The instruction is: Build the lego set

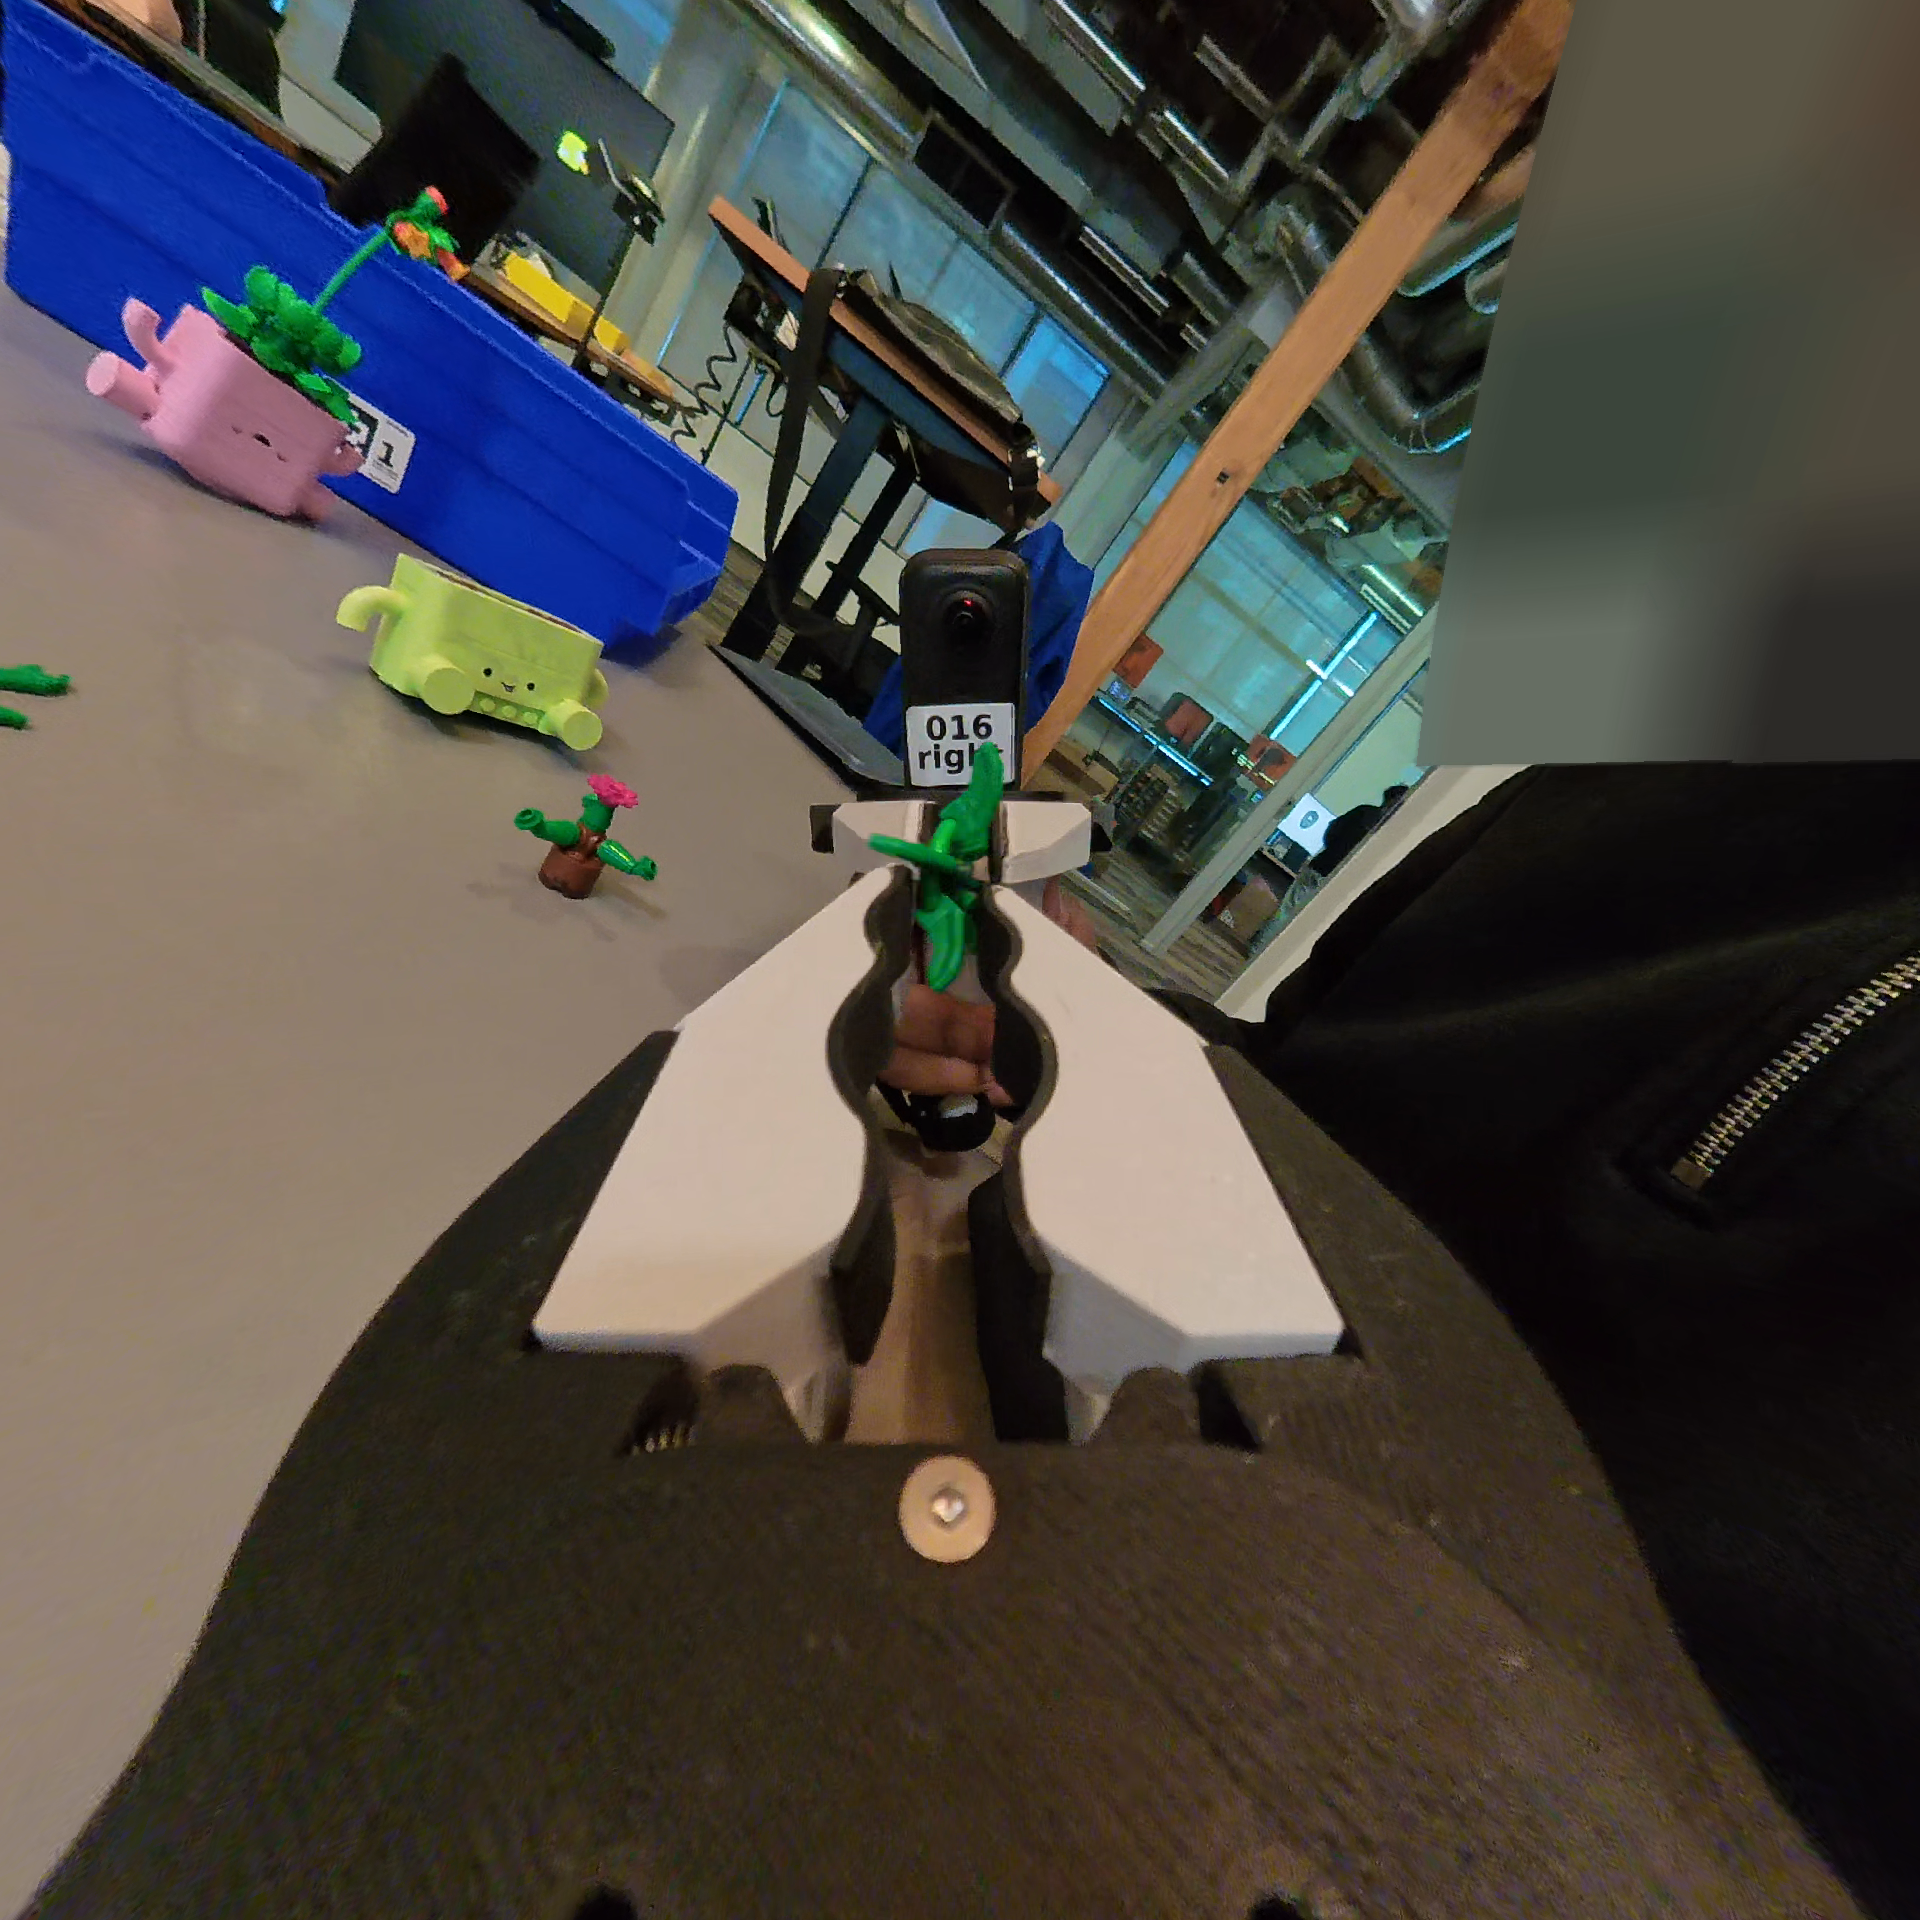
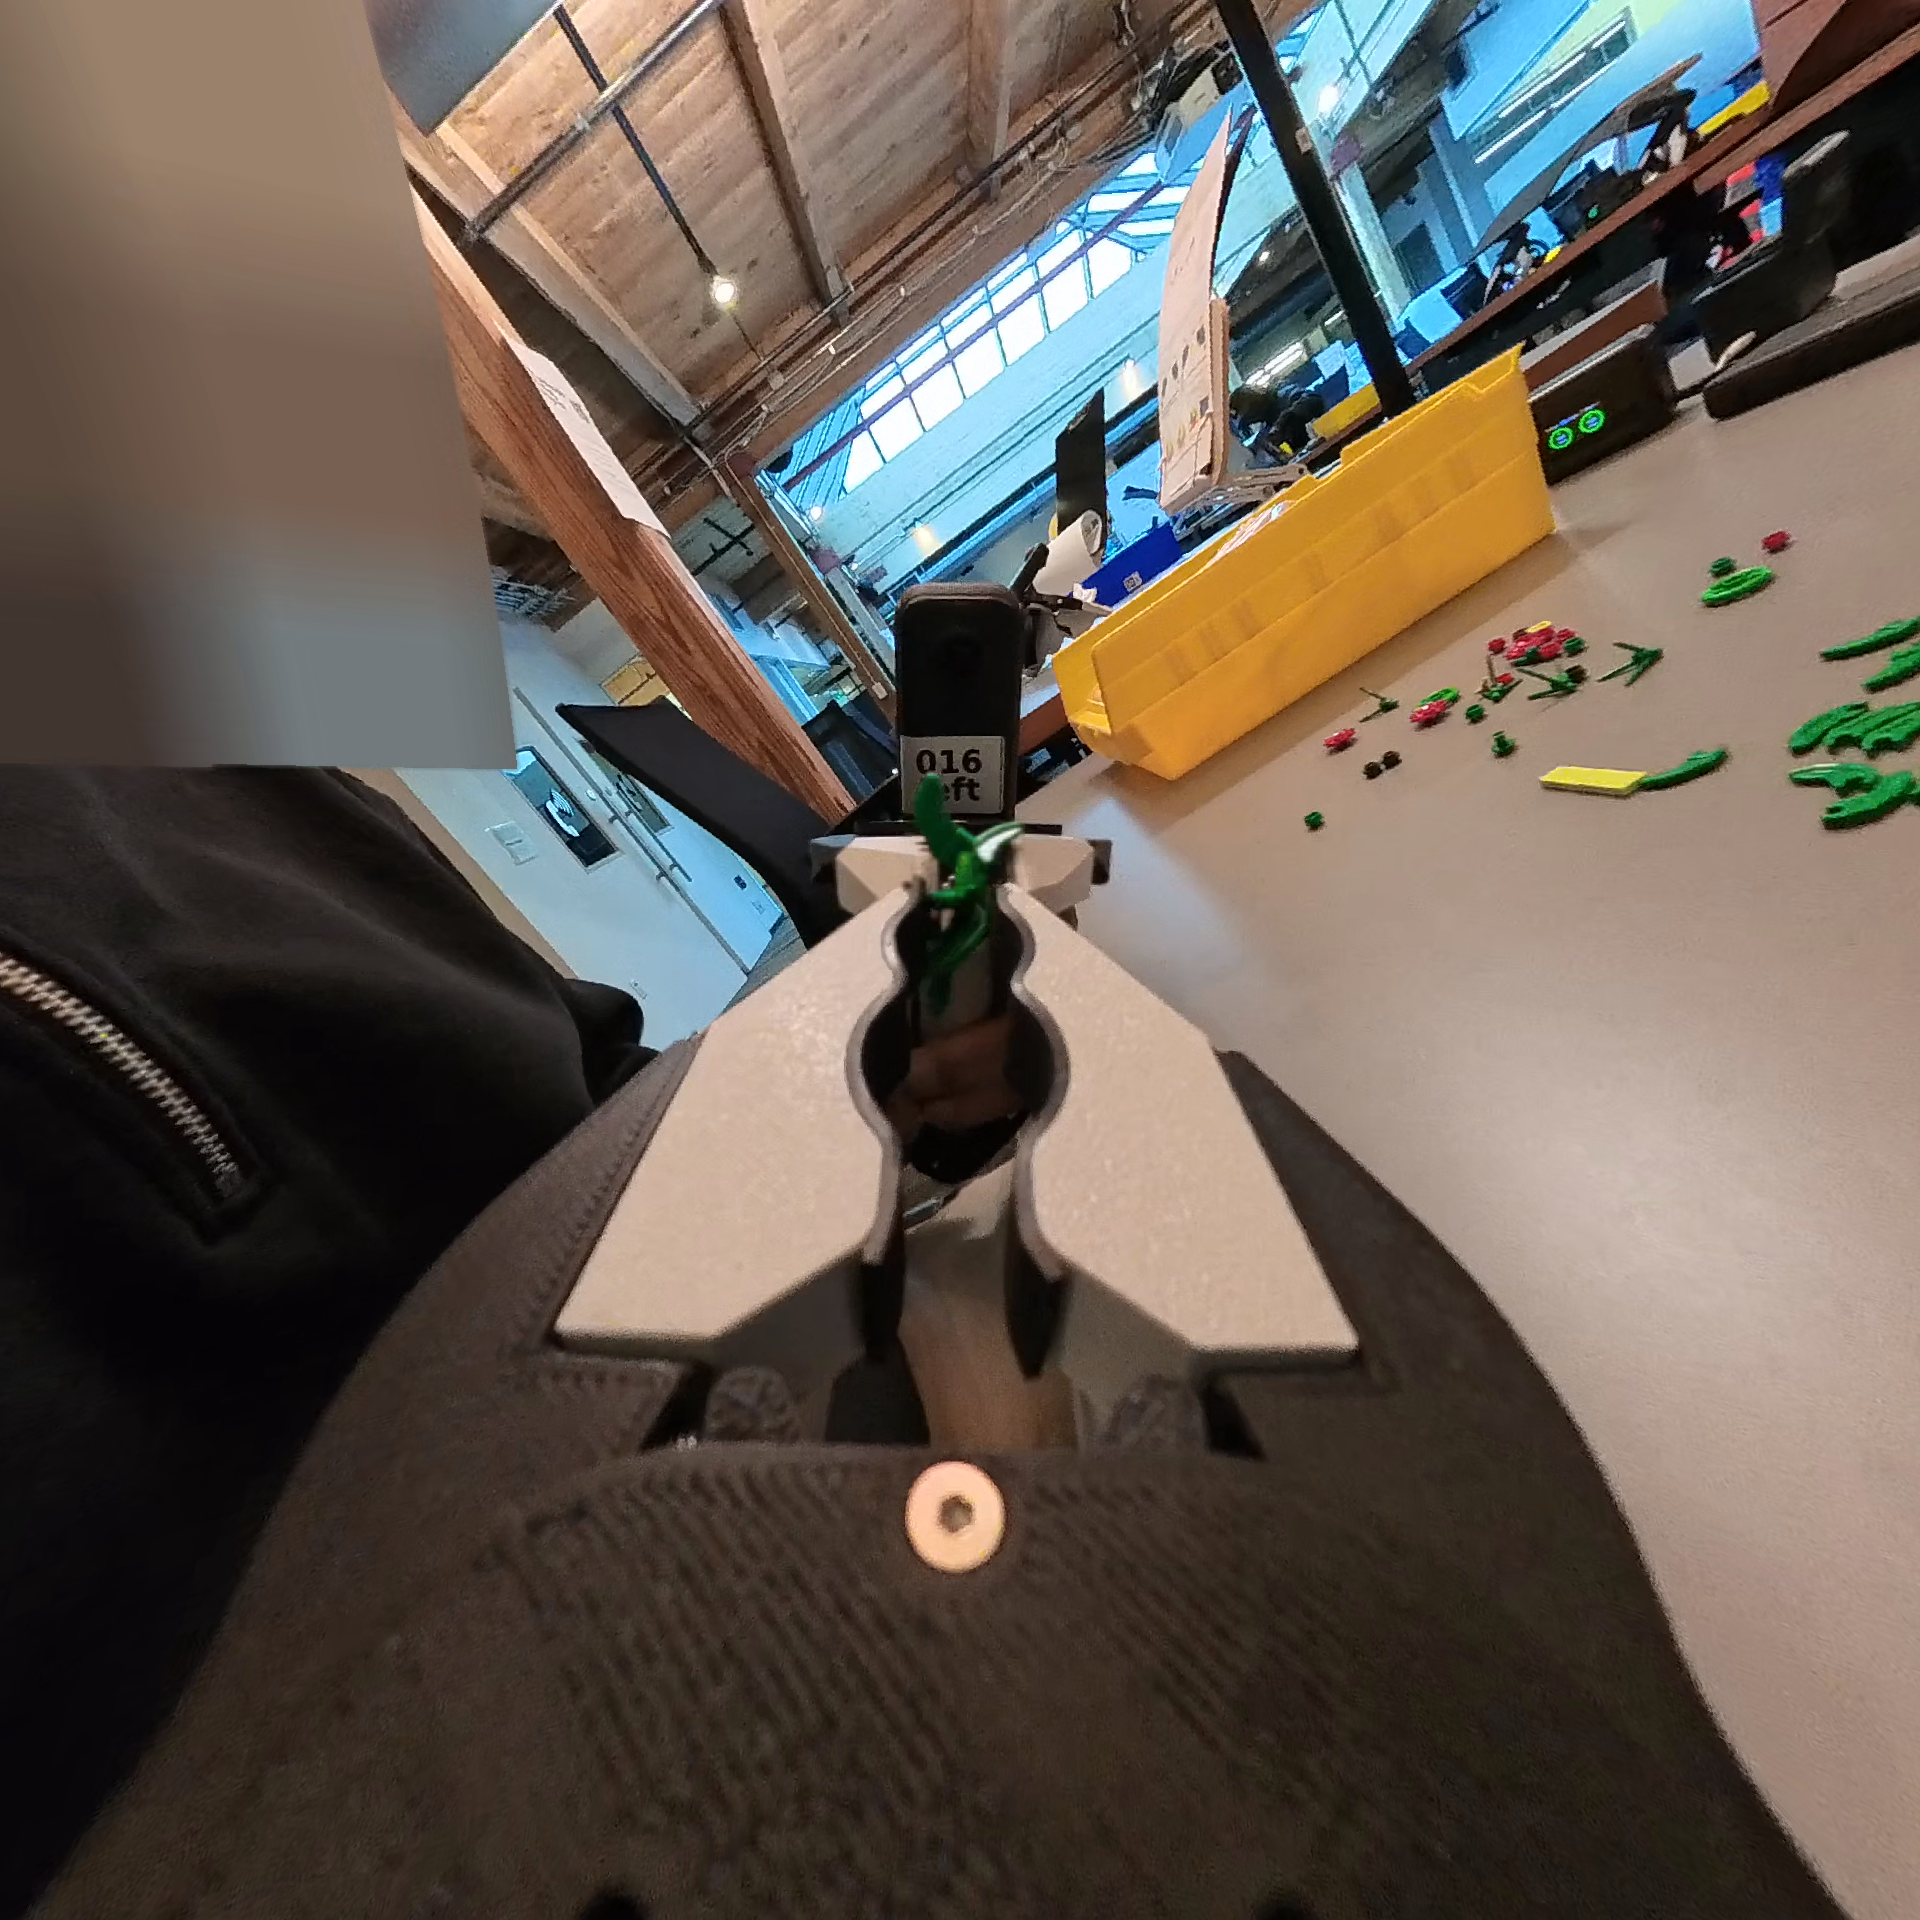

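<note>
Green leaf sprig [image 1: 951,883] pinched by both closed-up grippers, left [image 1: 940,894] and right [image 2: 961,894], tip to tip at frame centre

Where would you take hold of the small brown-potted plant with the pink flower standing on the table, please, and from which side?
Probably by the brown pot of the small potted plant, low down, coming in level from the near side. The pot is the one compact, solid part; green leaves stick out to both sides above it and the pink flower tops it, so a grip from above would likely catch those.
</note>
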A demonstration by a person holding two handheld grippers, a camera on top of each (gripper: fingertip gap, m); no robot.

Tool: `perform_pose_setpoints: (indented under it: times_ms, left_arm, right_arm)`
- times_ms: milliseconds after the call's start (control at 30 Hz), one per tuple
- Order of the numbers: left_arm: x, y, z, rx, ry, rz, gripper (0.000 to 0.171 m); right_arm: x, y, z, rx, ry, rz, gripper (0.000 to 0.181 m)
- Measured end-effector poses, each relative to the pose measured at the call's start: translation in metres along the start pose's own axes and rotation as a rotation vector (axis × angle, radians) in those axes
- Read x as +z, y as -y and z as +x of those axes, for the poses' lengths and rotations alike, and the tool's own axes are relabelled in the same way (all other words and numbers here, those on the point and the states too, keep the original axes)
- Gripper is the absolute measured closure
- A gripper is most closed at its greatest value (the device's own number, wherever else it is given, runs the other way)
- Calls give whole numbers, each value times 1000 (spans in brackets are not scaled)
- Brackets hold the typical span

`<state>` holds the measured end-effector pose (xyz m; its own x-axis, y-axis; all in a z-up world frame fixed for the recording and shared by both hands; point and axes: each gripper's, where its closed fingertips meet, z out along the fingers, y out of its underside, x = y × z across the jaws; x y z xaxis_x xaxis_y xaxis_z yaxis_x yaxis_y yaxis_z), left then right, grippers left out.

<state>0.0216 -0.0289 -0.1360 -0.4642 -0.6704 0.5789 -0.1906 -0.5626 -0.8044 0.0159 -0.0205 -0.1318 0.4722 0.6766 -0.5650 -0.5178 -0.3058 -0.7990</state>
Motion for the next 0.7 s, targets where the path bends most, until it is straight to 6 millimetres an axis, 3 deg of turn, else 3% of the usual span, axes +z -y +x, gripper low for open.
perform_pose_setpoints:
  times_ms: [200,333,567,700]
  left_arm:
    - [-5,4,-4,-21,14,17,167]
    - [-2,-7,-8,11,55,-66,167]
    - [4,-19,-8,44,73,-147,166]
    - [3,-19,-6,37,59,-152,166]
  right_arm:
    - [-7,10,-1,15,24,32,158]
    - [-15,19,0,-40,-3,44,150]
    - [-10,4,2,-335,-145,-105,151]
    - [-7,-6,4,-388,-171,-175,162]
